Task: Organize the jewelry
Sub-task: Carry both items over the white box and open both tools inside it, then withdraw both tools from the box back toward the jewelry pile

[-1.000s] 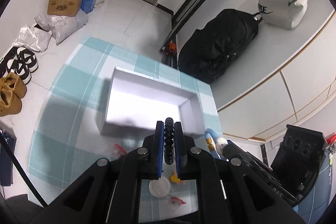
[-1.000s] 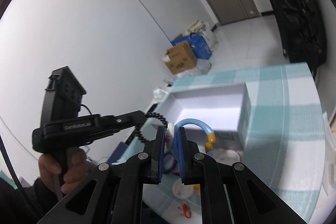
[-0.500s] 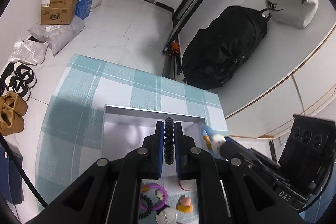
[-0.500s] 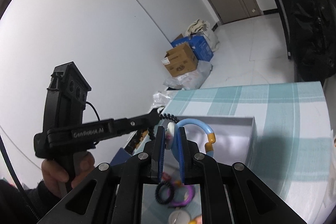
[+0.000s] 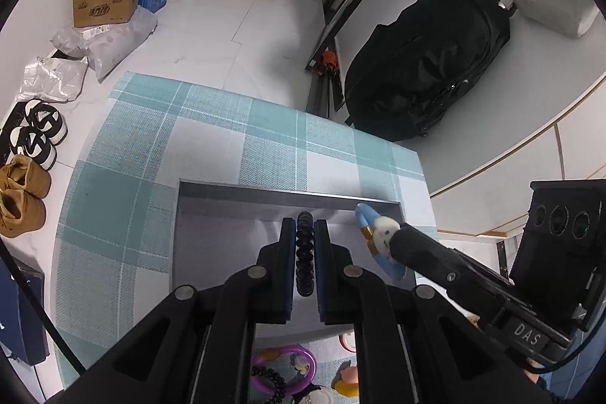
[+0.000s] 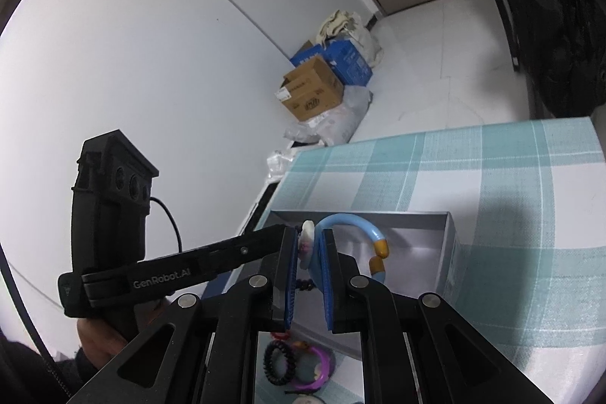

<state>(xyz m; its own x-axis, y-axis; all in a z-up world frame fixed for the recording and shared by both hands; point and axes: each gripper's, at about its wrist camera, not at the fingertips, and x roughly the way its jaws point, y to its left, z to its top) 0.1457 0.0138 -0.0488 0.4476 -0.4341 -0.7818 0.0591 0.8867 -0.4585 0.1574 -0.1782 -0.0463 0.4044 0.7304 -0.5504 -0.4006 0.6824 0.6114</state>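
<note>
Both grippers have advanced over the gray box [image 5: 265,192], left gripper [image 5: 305,233] clamping the black beaded bracelet [image 5: 304,252], right gripper [image 6: 308,245] clamping the blue bracelet [image 6: 360,226].

Surface: a table [image 5: 125,207] is carrying everything, covered by a teal-and-white checked cloth [image 5: 212,124].
Box: an open grey tray-like box [image 5: 227,214] is sitting directly on the cloth, at the table's centre; its far wall is running toward 12 o'clock in the left wrist view, and its right end wall [image 6: 452,252] is showing in the right wrist view.
Near edge, 6 o'clock of the box: a purple ring [image 5: 303,366] and a black coiled band [image 6: 278,362] are lying on the cloth, touching each other.
Beside them, 5 o'clock: a small yellow-and-pink piece [image 5: 346,383] is lying, details unclear.
</note>
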